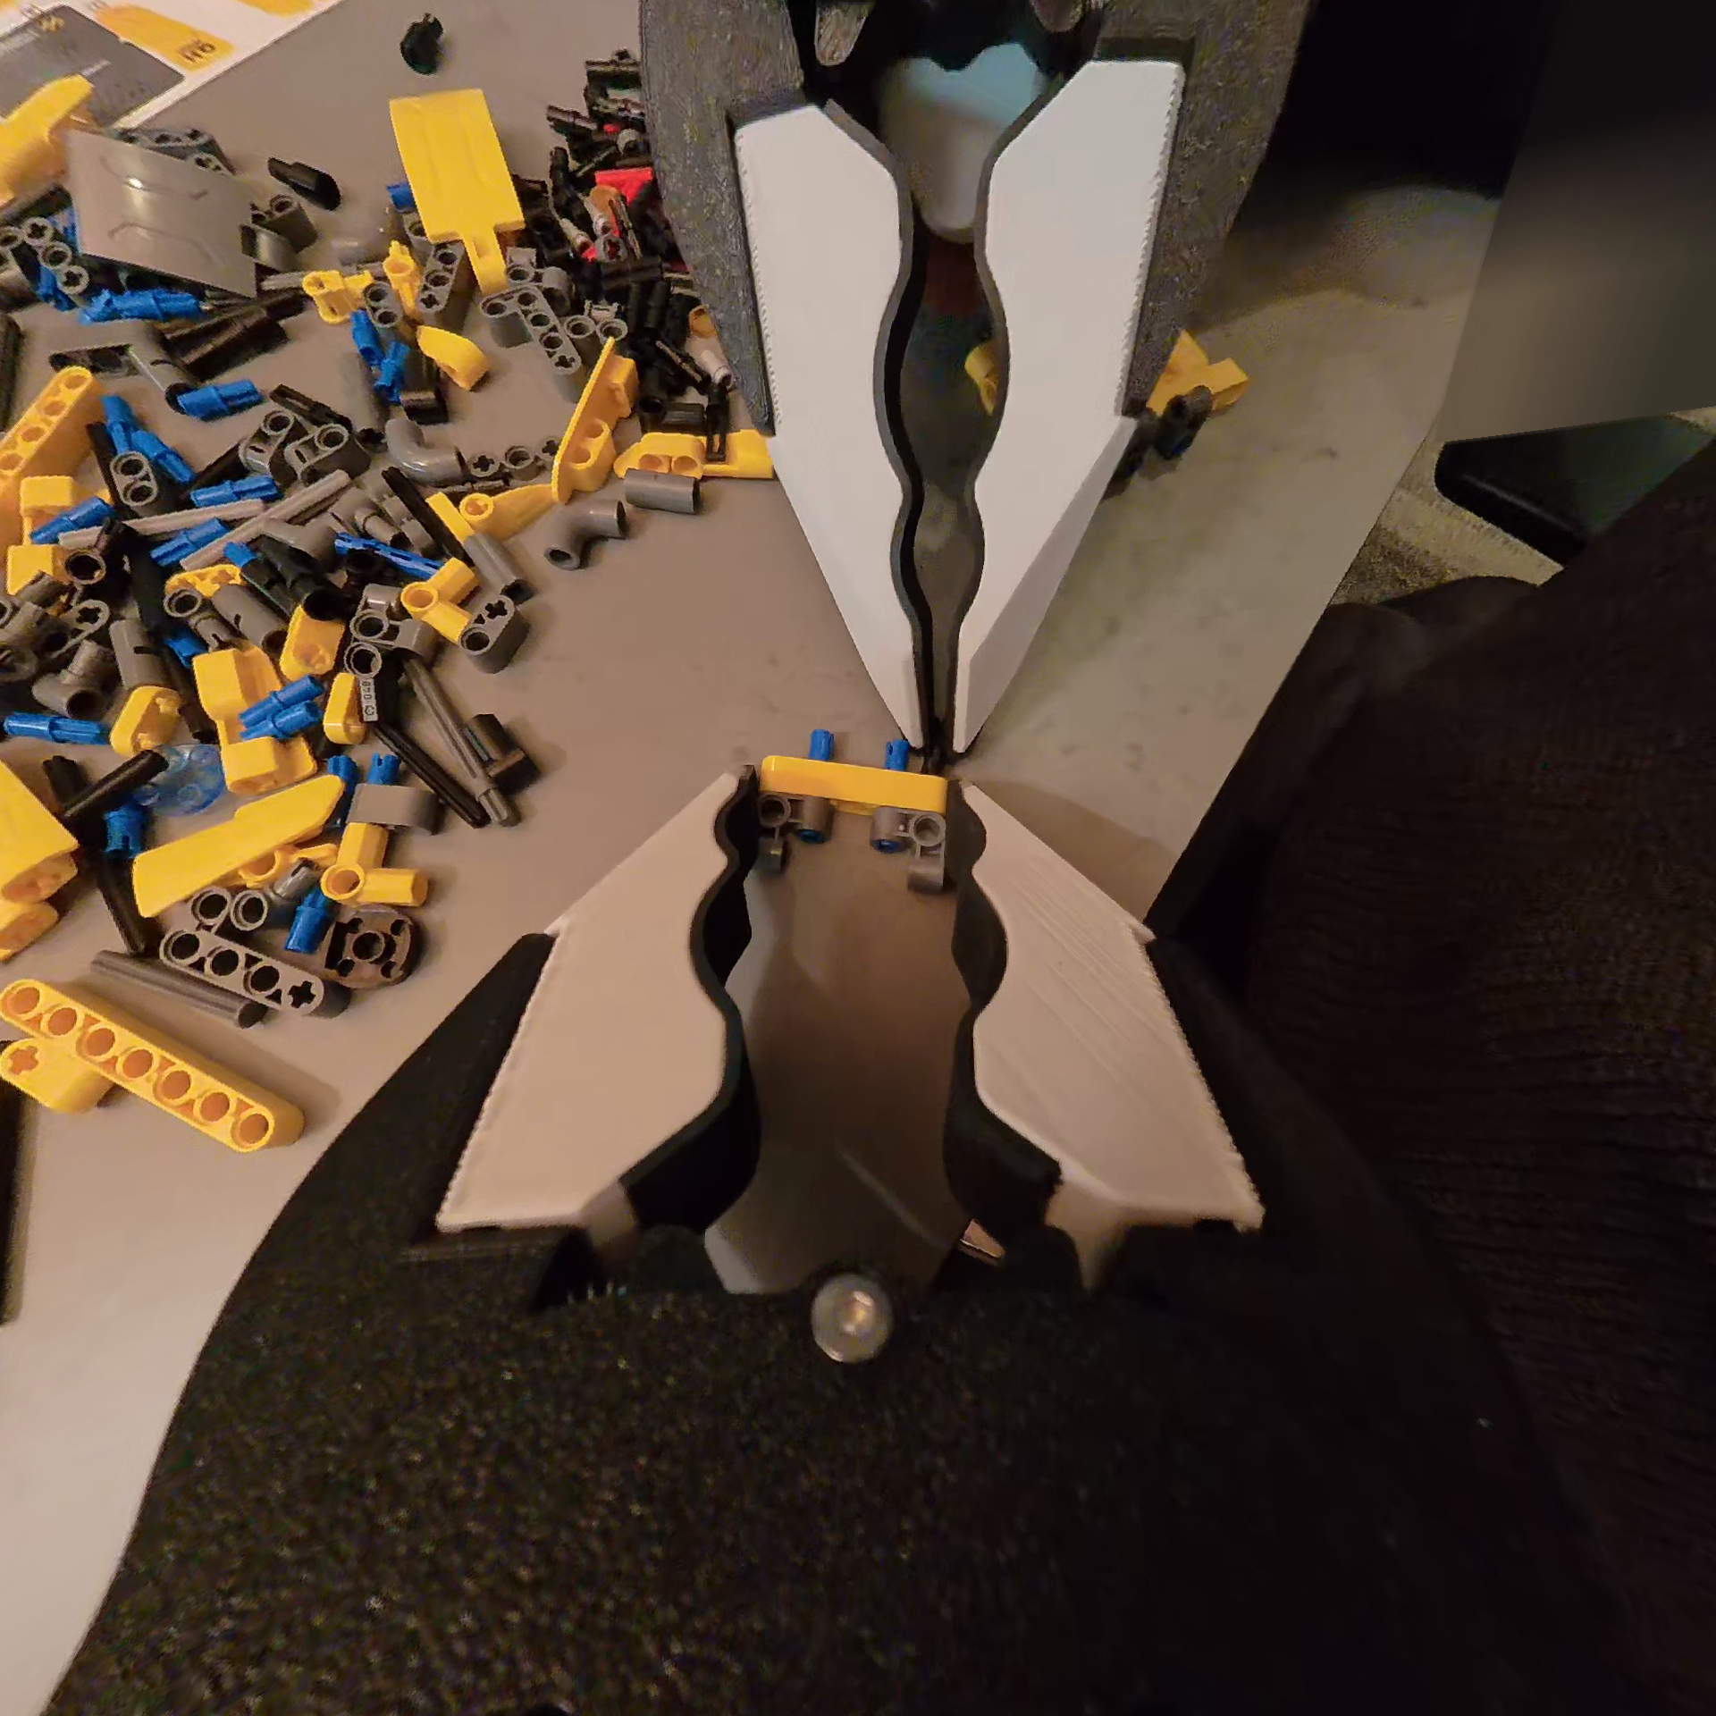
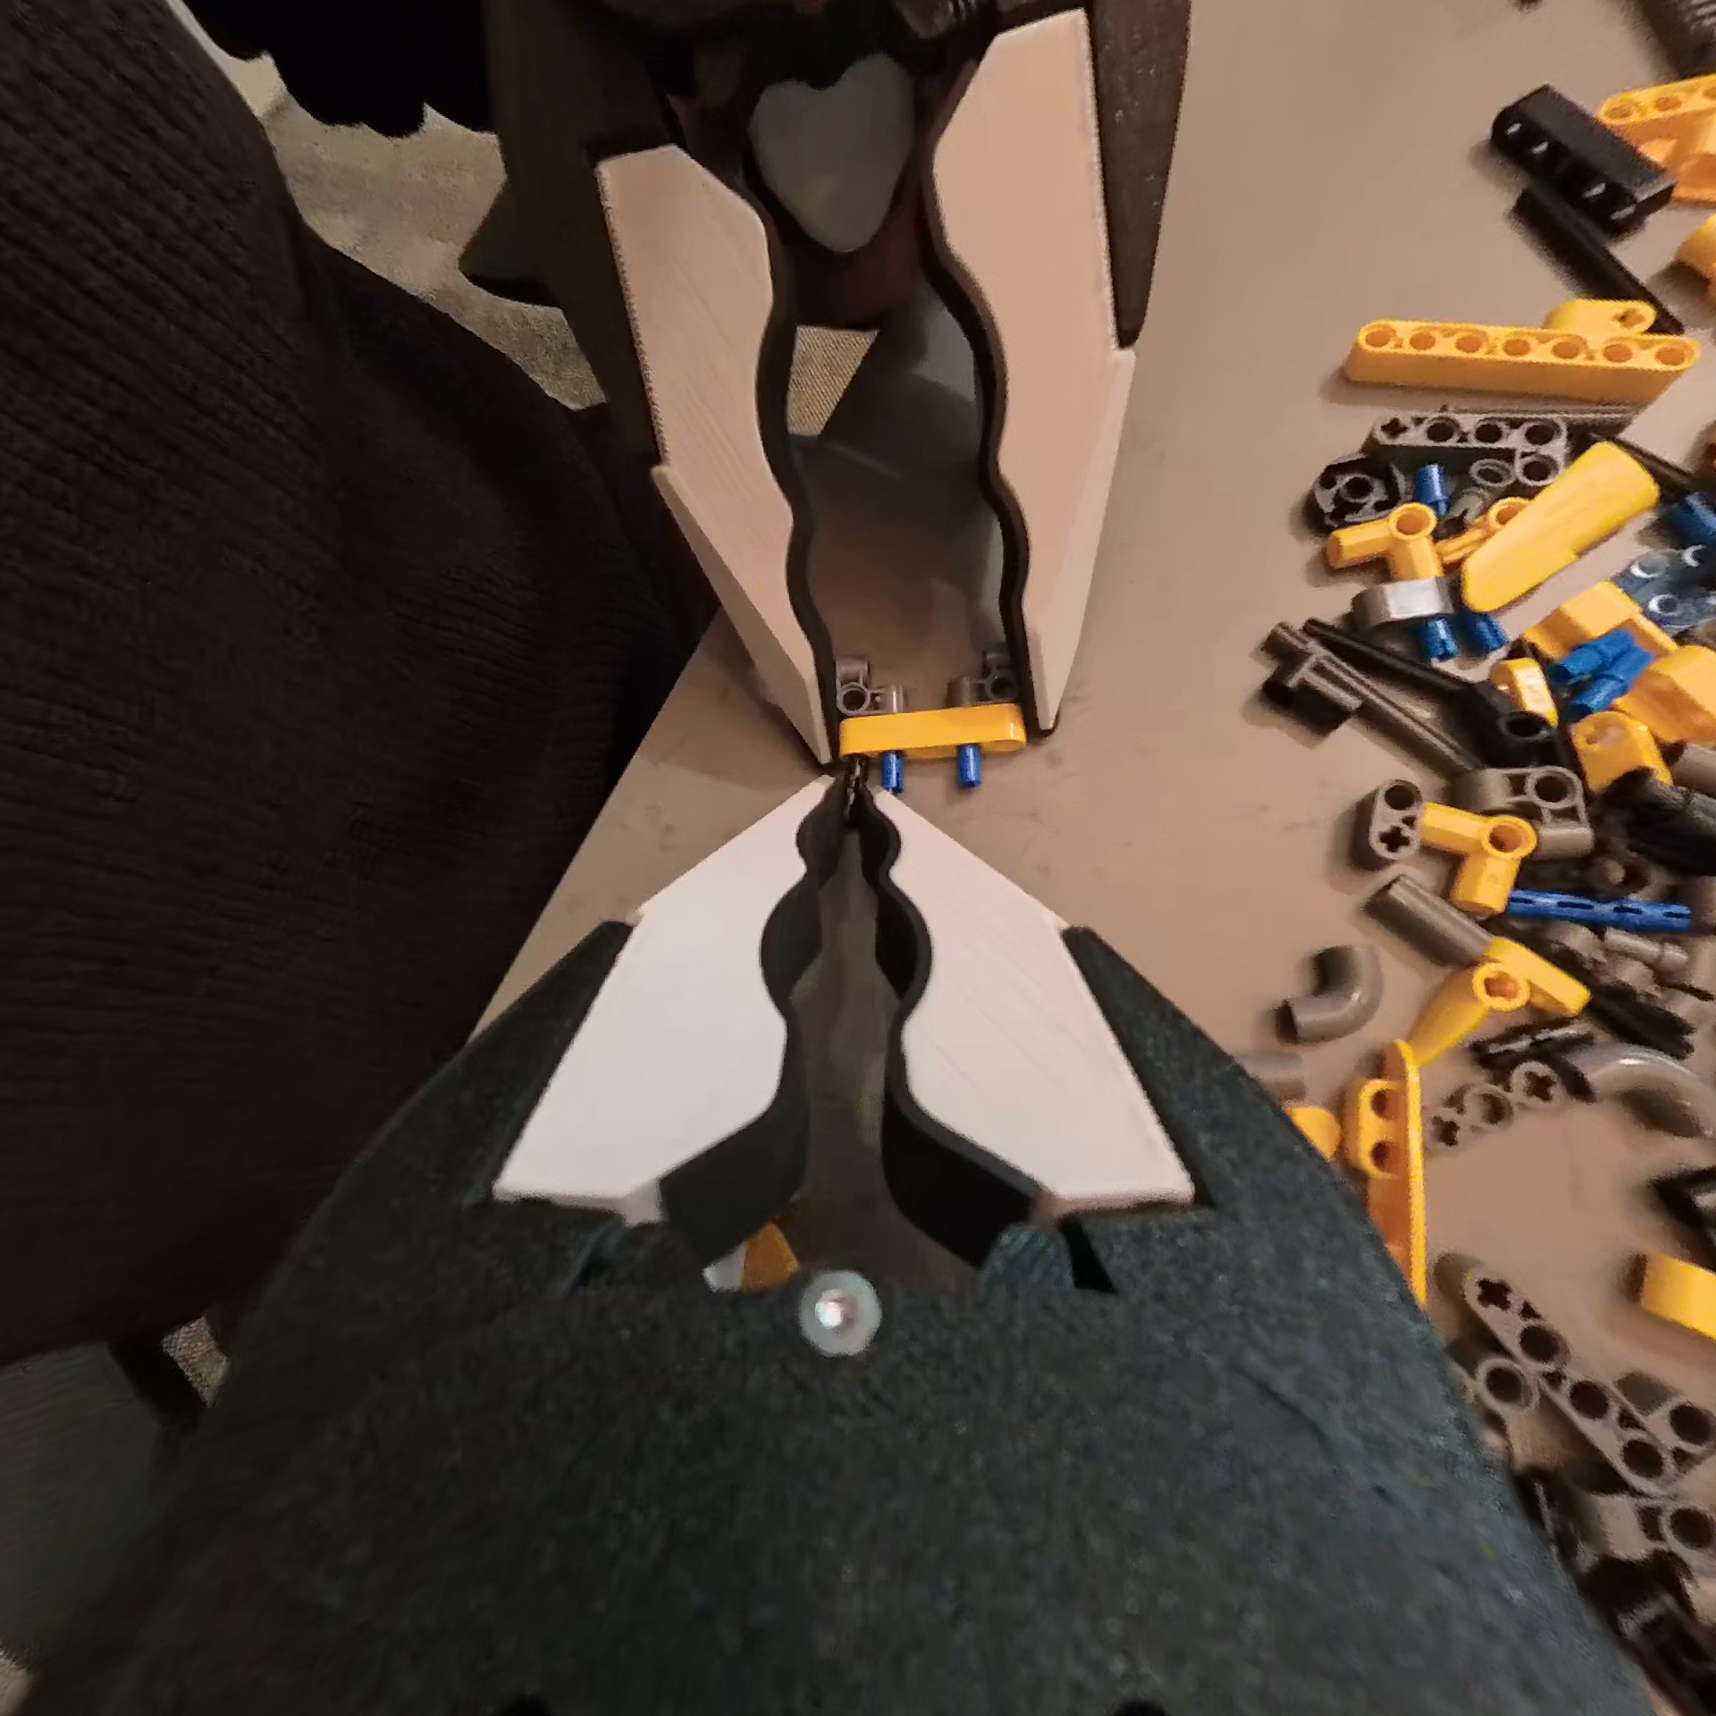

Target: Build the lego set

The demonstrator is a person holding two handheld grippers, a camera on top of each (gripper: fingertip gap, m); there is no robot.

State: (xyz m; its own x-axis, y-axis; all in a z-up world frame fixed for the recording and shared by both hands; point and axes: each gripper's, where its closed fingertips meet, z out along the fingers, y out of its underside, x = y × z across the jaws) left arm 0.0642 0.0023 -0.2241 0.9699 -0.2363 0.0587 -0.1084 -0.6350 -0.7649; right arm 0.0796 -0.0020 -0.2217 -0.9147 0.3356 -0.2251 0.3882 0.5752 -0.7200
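The left gripper [image 1: 850,789] clamps a yellow beam [image 1: 854,778] with blue pins [image 1: 819,740] and grey connectors [image 1: 915,831] by its ends; the right gripper [image 2: 850,799], fingers nearly closed, pinches a small black pin [image 2: 851,775] at the beam's end. Tip to tip at the desk [image 1: 706,669] edge, the pin could slip and fall. The loose parts pile [image 1: 279,557] lies at 10 o'clock.

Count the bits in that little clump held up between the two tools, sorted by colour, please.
Yellow beam: 1
Blue pins: 2
Grey connectors: 2
Small dark pin, pinched by the right gripper: 1
Total: 6
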